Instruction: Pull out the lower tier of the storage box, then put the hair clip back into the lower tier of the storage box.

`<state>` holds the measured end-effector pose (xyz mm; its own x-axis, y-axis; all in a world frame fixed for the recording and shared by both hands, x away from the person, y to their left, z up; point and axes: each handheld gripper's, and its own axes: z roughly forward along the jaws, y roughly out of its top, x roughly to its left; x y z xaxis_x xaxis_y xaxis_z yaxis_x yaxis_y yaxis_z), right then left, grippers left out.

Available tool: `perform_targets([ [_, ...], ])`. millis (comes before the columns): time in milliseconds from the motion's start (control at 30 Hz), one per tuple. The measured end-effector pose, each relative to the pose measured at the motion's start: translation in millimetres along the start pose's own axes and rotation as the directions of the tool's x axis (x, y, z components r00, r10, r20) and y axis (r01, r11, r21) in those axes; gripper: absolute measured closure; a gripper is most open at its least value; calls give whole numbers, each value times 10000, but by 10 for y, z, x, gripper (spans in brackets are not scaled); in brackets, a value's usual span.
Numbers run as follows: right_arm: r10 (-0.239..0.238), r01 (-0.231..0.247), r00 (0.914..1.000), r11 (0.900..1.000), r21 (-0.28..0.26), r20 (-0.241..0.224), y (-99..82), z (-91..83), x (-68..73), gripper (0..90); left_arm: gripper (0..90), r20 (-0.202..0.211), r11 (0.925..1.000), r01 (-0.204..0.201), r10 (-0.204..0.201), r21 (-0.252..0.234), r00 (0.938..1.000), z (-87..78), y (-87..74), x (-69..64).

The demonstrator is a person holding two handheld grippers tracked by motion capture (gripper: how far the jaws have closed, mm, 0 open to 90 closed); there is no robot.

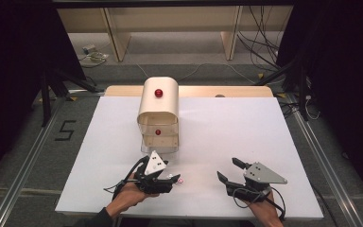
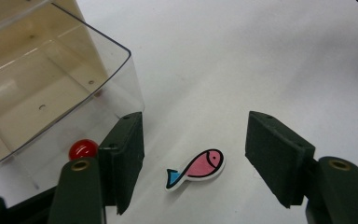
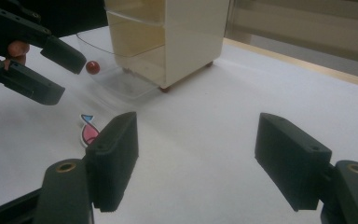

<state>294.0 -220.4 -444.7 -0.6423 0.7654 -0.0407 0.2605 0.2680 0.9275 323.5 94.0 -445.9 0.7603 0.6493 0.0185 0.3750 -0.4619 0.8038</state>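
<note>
Left hand-held gripper (image 2: 193, 161) agape over fish piece (image 2: 196, 168), clear drawer (image 2: 51, 93) pulled out, bare inside

The one readable sign is a black figure "5" (image 1: 65, 130) marked on the grey floor (image 1: 19, 156) left of the table (image 1: 246, 142), in the high view. It is drawn in angular strokes, like a digit on a display. No other text, label or brand can be read in the pictures.
</note>
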Motion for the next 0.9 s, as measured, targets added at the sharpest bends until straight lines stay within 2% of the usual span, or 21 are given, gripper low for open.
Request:
perform_targets([
  [300,-67,67,10000,10000,61,-8,11,18,9,310,353,245,9977,-432,420,517,9988,63,-21,-34],
  [400,-54,55,10000,10000,67,-23,9,21,10,310,348,362,9970,-461,439,621,9984,89,-21,-32],
  [633,-25,25,10000,10000,22,-43,6,19,-7,310,339,654,9893,-1018,953,1045,9933,158,-27,-53],
  [900,-71,71,10000,10000,18,-62,10,26,5,310,338,725,9850,-1230,1148,1211,9907,193,-25,-38],
])
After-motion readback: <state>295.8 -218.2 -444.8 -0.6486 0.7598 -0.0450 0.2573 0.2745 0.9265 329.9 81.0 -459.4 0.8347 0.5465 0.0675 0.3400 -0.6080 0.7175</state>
